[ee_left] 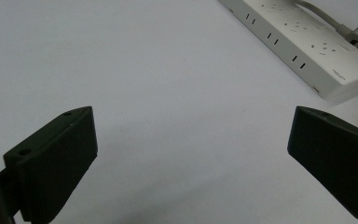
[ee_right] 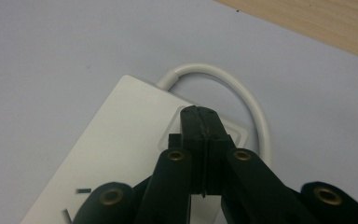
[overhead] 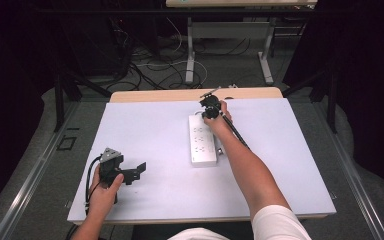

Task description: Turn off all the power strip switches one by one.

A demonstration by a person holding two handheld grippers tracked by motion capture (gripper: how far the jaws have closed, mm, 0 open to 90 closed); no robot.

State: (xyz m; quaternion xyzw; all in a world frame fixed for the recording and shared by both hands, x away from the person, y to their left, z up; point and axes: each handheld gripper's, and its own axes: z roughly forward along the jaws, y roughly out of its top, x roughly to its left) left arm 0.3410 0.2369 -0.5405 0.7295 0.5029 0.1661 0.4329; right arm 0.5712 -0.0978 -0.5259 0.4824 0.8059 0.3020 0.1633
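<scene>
- A right gripper, jaws pressed together on nothing, tips down onto the switch at the far end of a white power strip lying mid-table.
- The press looks best made straight down and lightly, so the strip does not skid.
- The left gripper rests wide open and empty near the table's front-left edge.
- The right gripper view shows the strip's looping cord; the high view shows both hands' positions.

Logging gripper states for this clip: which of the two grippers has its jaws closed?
The right gripper, its jaws pressed together over the power strip. The left gripper has its jaws spread wide above the bare table.
</scene>
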